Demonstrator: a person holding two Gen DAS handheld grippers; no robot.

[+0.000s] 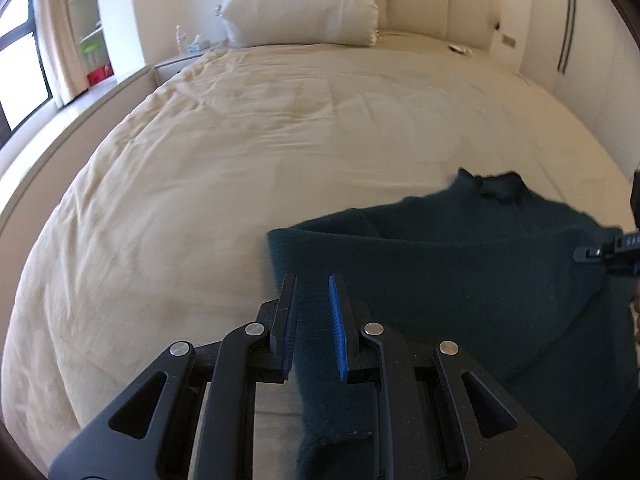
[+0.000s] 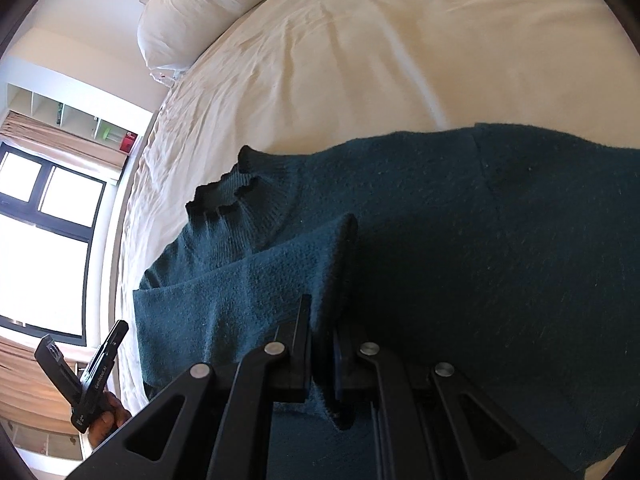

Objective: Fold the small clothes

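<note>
A dark teal knit sweater (image 1: 472, 264) lies on the cream bed (image 1: 200, 184), its ribbed collar (image 1: 500, 186) toward the pillow. In the left wrist view my left gripper (image 1: 314, 292) has its blue-padded jaws a little apart, with a strip of the sweater's edge running between them. In the right wrist view the sweater (image 2: 480, 240) fills the lower right, collar (image 2: 236, 200) at left. My right gripper (image 2: 322, 320) is shut on a folded-over flap of the sweater (image 2: 256, 280) and holds it over the body. The left gripper (image 2: 92, 372) shows at lower left.
A white pillow (image 1: 300, 4) stands at the padded headboard (image 1: 436, 4). A nightstand (image 1: 180, 60) with small bottles is left of the bed, beside shelves and a window (image 1: 20, 64). The bedsheet (image 2: 360, 60) stretches wrinkled beyond the sweater.
</note>
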